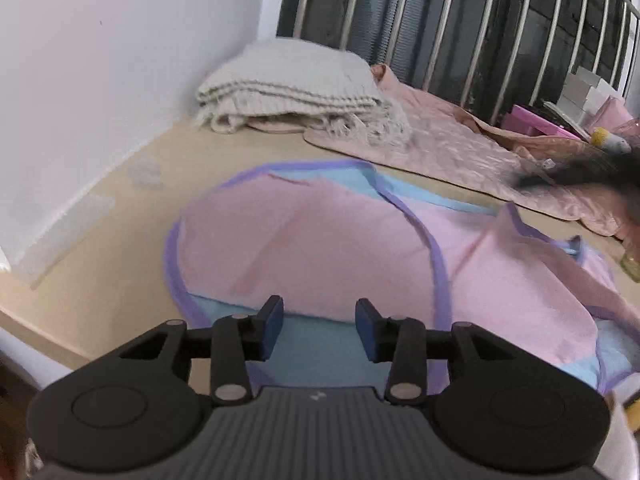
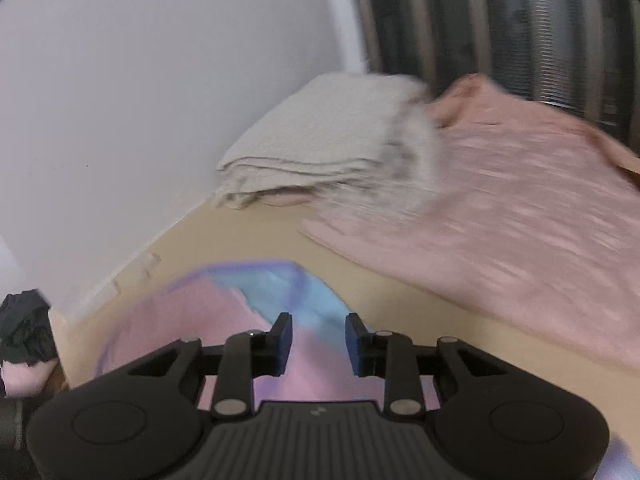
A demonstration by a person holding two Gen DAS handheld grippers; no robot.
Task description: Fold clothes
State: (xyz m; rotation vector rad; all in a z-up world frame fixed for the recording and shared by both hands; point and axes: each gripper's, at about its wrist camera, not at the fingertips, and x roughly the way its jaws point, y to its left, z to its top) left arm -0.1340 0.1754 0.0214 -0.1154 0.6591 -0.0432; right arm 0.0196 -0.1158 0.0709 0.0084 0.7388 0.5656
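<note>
A pink garment (image 1: 320, 248) with purple trim and light blue panels lies spread on the tan bed surface (image 1: 120, 208). My left gripper (image 1: 319, 322) hovers open over the garment's near blue edge, nothing between its fingers. In the right wrist view the same garment (image 2: 192, 320) shows blurred, its blue part (image 2: 288, 292) reaching toward the far side. My right gripper (image 2: 318, 340) is open just above the pink and blue cloth, holding nothing.
A folded cream knitted blanket (image 1: 288, 88) sits at the far side by the white wall (image 1: 100, 60). A pink quilted cover (image 1: 460, 152) lies to the right before a metal headboard (image 1: 480, 20). Boxes and a pink case (image 1: 532, 120) stand far right. Dark cloth (image 2: 24, 328) sits at left.
</note>
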